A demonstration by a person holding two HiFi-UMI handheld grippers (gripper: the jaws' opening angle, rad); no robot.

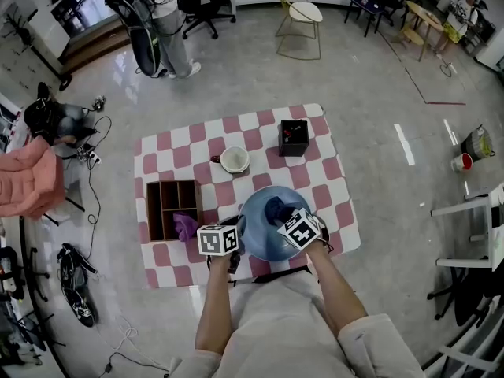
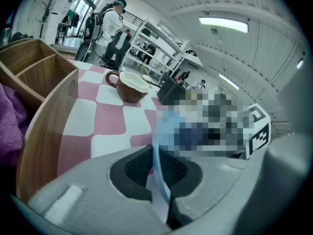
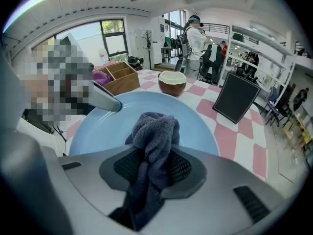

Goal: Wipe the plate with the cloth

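Note:
A light blue plate (image 1: 264,228) lies near the front edge of the checkered table. My left gripper (image 1: 234,246) is shut on the plate's left rim (image 2: 157,160), which shows edge-on between the jaws. My right gripper (image 1: 285,220) is shut on a dark blue cloth (image 3: 154,141), and the cloth (image 1: 276,209) rests bunched on the plate's upper face (image 3: 146,121). In the right gripper view the left gripper's tip (image 3: 105,101) shows on the plate's far rim.
A wooden divided box (image 1: 172,209) with a purple cloth (image 1: 186,226) in it stands left of the plate. A brown-and-white cup (image 1: 233,161) and a black box (image 1: 294,137) sit farther back on the pink-and-white tablecloth (image 1: 331,172). A person (image 1: 165,18) stands far off.

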